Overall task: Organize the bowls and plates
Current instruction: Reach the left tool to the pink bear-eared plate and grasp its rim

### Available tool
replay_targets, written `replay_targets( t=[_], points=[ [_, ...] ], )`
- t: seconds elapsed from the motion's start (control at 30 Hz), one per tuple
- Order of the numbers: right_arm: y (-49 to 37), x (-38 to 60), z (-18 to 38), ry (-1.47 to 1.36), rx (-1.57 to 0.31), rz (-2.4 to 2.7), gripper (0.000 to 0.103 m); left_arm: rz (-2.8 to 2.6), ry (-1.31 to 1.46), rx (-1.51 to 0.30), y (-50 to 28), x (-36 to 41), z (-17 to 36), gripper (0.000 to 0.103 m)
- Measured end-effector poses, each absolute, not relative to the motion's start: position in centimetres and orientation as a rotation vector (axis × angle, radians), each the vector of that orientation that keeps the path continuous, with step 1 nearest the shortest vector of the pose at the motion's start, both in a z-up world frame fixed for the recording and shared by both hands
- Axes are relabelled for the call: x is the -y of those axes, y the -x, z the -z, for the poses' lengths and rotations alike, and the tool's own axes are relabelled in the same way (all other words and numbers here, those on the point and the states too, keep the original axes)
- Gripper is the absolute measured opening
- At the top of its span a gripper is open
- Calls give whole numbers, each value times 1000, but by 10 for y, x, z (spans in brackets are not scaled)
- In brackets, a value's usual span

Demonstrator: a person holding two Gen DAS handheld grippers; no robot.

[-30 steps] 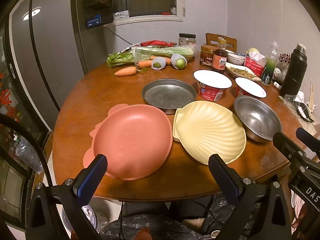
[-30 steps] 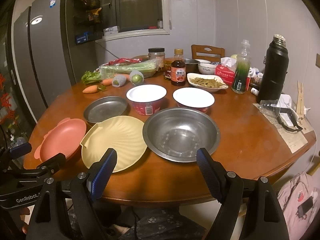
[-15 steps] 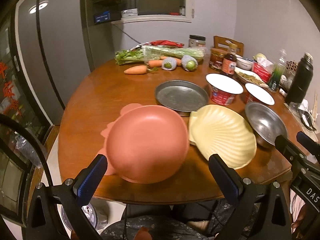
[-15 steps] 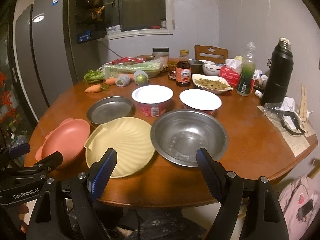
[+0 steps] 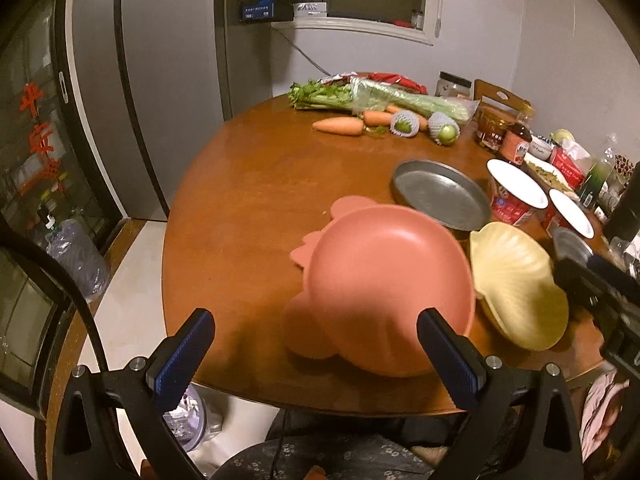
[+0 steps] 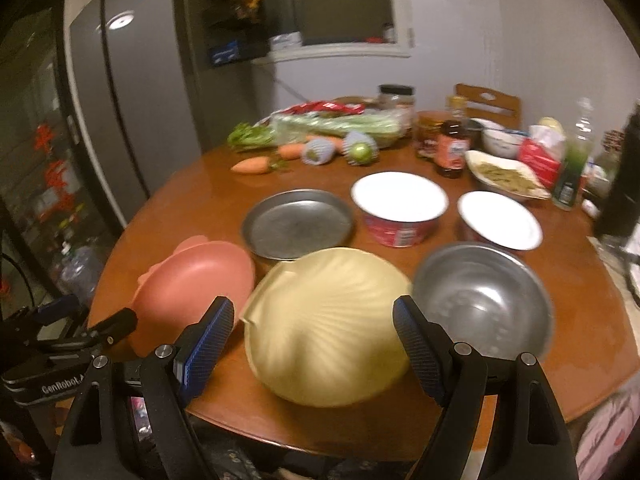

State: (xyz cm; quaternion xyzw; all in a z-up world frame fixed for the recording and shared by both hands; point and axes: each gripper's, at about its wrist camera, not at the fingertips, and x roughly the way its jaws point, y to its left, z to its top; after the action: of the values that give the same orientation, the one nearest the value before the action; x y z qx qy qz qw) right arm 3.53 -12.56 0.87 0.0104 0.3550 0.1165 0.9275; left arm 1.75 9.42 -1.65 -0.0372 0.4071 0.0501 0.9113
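Two tools poised over dishes waiting to be sorted

The left tool, released and holding nothing, hangs at the bench edge with the pink plate just ahead between its fingers; the right tool, likewise spread and empty, frames the yellow shell plate, apparently each lining up a first pick. Beyond lie a steel bowl, a tin plate and two red bowls, all unstacked. Motion blur softens both plates' rims, and whether pink and yellow touch cannot be told.
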Motion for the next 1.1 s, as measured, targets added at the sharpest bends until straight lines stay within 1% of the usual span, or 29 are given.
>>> replay_targets(
  t=[0.47,0.6,0.67,0.7,0.73,0.8,0.87,0.93,0.97,1.03,1.1],
  points=[
    [-94,64,10,144,-810,-393,83,-117,148,-926,-29,-117,41,102],
    [-106,57,15,145,-835,-436,81,-102,156,-933,-33,-115,46,102],
    [-111,52,16,157,-838,-443,76,-95,157,-942,-36,-113,47,102],
    [-113,49,18,167,-845,-451,72,-97,155,-946,-38,-113,48,102],
    [-114,48,19,170,-849,-460,65,-99,155,-950,-39,-113,49,102],
    [-119,45,24,172,-873,-467,61,-84,164,-951,-41,-113,51,102],
    [-123,43,29,172,-893,-473,54,-76,166,-951,-42,-113,51,101],
    [-125,42,31,184,-892,-478,44,-66,169,-957,-43,-112,53,99],
    [-126,41,32,189,-890,-480,43,-61,169,-962,-44,-111,54,98],
    [-127,39,33,196,-889,-489,35,-64,162,-968,-46,-110,55,97],
    [-129,37,35,209,-892,-491,32,-67,156,-968,-48,-110,55,96]
  ],
)
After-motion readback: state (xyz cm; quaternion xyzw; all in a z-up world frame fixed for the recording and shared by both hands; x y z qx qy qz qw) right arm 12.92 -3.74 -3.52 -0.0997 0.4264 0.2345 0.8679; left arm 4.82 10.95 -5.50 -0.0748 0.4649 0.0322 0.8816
